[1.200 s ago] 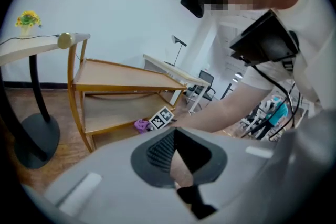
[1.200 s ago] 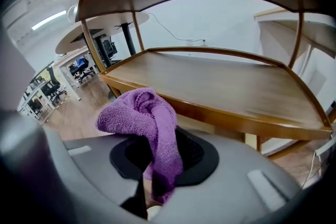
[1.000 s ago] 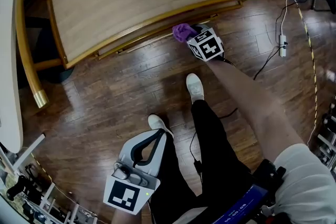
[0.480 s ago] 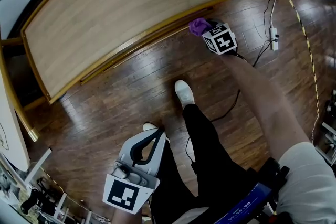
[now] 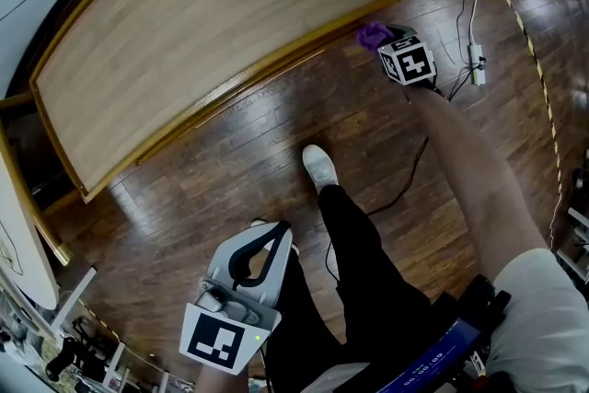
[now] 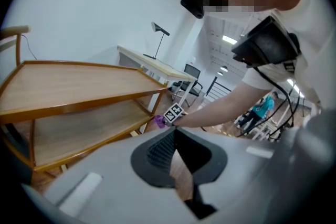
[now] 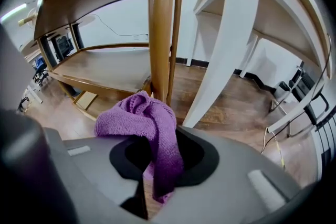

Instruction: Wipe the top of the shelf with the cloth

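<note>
The wooden shelf top (image 5: 212, 23) fills the upper left of the head view. My right gripper (image 5: 384, 42) is shut on a purple cloth (image 5: 372, 34) below the shelf's front right corner, lower than the top board. In the right gripper view the cloth (image 7: 152, 126) hangs bunched from the jaws, in front of the shelf's corner post (image 7: 160, 23) and lower board (image 7: 100, 68). My left gripper (image 5: 275, 234) is held low by the person's legs, shut and holding nothing. Its own view shows the gripper (image 6: 175, 136) facing the shelf (image 6: 73, 84) side on.
A power strip with cables (image 5: 476, 69) lies on the wood floor to the right. The person's white shoe (image 5: 319, 167) stands mid-floor. A white desk leg (image 7: 223, 44) rises just right of the shelf post. Clutter sits at the bottom left (image 5: 64, 354).
My right gripper has carried the cloth rightward along the shelf's front edge to the right corner. The left gripper has stayed by the legs.
</note>
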Demonstrator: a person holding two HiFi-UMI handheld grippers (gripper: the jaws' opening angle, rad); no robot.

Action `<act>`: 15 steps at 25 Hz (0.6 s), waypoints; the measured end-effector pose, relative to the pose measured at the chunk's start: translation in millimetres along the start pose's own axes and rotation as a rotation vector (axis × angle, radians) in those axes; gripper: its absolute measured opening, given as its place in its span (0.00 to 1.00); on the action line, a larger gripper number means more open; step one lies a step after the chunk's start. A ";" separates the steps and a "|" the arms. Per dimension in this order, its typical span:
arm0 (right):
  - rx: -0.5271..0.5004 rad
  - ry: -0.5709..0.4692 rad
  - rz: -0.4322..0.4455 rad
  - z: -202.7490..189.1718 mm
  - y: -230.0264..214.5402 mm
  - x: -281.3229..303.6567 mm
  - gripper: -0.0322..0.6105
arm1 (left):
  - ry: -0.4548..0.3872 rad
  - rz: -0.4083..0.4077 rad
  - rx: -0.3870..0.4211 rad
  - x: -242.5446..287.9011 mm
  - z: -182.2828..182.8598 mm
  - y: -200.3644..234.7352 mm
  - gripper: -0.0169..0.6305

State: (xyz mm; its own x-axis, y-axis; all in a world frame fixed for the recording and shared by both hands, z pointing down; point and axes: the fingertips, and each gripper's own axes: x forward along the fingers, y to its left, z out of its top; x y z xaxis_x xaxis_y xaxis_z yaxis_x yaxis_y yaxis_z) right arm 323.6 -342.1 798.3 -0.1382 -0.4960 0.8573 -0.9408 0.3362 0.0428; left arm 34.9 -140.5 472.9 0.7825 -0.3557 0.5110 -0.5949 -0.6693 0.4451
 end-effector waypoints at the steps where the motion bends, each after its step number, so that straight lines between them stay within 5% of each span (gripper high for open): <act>1: 0.004 0.004 -0.004 -1.7 -3.6 0.7 0.18 | 0.003 0.003 0.001 1.1 -0.8 0.7 0.06; 8: 0.034 0.023 0.024 -17.9 8.8 -12.3 0.18 | -0.012 0.054 0.004 -15.3 3.7 1.3 0.06; 15: 0.066 -0.002 0.240 -46.6 89.8 -107.1 0.18 | -0.050 0.118 0.022 -56.8 25.2 -20.3 0.06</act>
State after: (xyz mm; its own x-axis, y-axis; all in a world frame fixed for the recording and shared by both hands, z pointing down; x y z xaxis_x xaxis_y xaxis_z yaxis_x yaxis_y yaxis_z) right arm 268.4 -221.5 734.3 -0.3605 -0.4102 0.8377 -0.8991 0.3917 -0.1952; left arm 7.2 -123.2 416.3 0.7158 -0.4644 0.5216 -0.6796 -0.6350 0.3672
